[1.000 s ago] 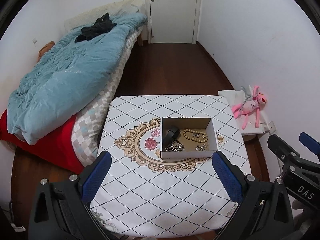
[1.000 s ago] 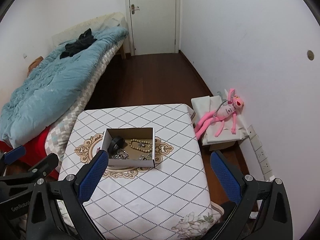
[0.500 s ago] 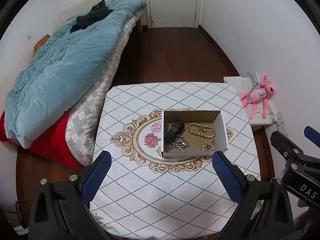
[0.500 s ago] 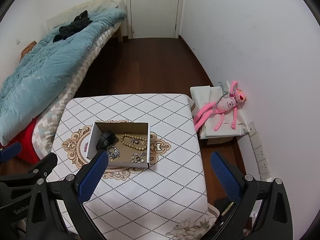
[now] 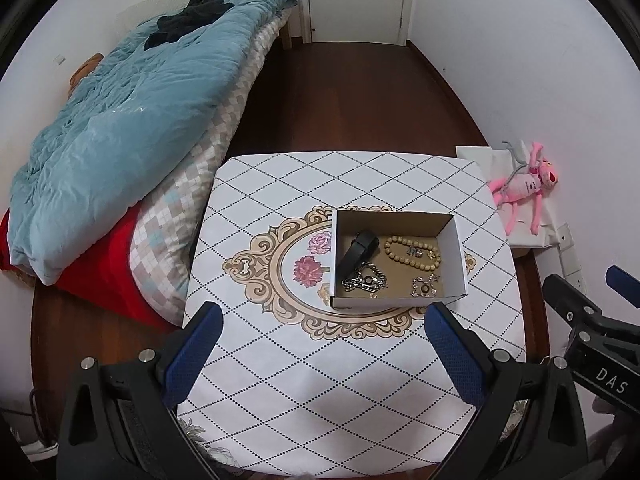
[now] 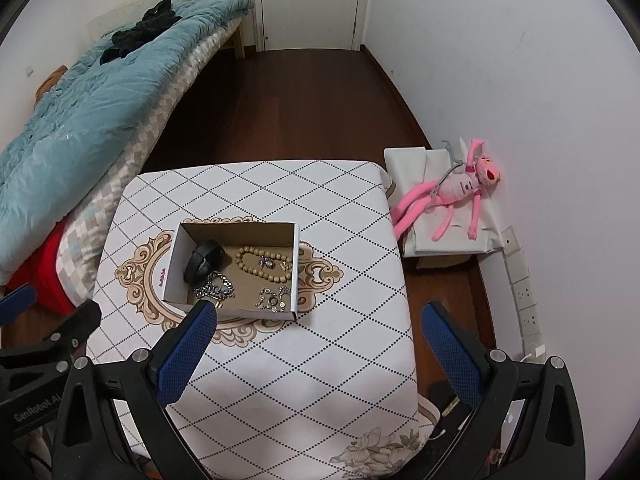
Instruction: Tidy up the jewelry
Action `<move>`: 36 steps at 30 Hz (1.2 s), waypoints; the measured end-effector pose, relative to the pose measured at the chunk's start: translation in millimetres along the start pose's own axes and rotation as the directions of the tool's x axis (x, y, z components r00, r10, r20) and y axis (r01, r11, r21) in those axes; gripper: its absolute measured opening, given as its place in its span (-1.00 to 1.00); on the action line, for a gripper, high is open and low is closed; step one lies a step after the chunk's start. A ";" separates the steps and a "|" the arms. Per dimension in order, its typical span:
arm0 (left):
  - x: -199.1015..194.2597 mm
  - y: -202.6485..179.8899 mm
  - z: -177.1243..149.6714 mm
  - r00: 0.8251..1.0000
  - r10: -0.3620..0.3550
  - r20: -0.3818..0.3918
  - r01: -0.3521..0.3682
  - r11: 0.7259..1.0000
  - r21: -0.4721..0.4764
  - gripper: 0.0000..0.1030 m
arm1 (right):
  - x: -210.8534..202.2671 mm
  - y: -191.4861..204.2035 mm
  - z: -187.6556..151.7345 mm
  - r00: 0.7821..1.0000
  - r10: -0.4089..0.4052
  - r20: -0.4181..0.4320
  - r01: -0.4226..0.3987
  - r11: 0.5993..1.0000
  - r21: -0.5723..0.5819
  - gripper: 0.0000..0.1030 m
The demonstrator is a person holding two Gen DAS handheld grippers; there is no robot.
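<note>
A white cardboard box (image 5: 400, 300) (image 6: 228, 308) sits open on the patterned table (image 5: 320, 380) (image 6: 320, 360). Inside lie a black band (image 5: 358, 250) (image 6: 202, 264), a beige bead bracelet (image 5: 412, 256) (image 6: 262, 268), a silver chain (image 5: 364, 280) (image 6: 214, 288) and small silver pieces (image 5: 424, 286) (image 6: 272, 300). My left gripper (image 5: 324, 344) hovers open above the table's near side, just short of the box. Open too, my right gripper (image 6: 316, 344) hangs to the right of the box, with its left finger (image 6: 184, 352) overlapping the box's near corner. Nothing is held.
A bed with a blue quilt (image 5: 120, 120) (image 6: 80, 100) runs along the left. By the right wall, a pink plush toy (image 5: 524, 188) (image 6: 452, 196) lies on a white bag. Dark wood floor (image 5: 348, 92) leads to a closed door at the back.
Both grippers have tilted downward and come closer over the table, so the box shows more from above and nearer. The jewelry in the box has not moved.
</note>
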State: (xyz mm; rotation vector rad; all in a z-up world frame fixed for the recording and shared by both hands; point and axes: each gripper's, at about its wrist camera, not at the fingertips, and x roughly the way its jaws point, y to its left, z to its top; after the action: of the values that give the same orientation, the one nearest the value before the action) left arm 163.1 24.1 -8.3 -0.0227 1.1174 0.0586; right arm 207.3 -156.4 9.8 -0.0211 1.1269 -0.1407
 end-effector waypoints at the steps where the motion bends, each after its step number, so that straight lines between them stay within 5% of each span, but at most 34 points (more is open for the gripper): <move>1: 0.4 0.3 0.3 1.000 0.000 0.001 0.000 1.000 0.000 1.00 | 0.4 0.2 -0.1 1.000 0.000 -0.003 0.000 1.000 0.000 1.00; 36: 6.3 8.8 -3.1 1.000 0.006 -0.012 -0.006 1.000 -0.007 1.00 | 2.3 3.4 -2.7 0.999 0.002 -0.032 -0.003 1.000 -0.021 1.00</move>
State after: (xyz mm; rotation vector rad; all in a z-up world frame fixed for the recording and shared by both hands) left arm 162.5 32.9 -15.2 -0.0256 1.1291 0.0680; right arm 206.2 -153.3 6.2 -0.0359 1.1608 -0.1277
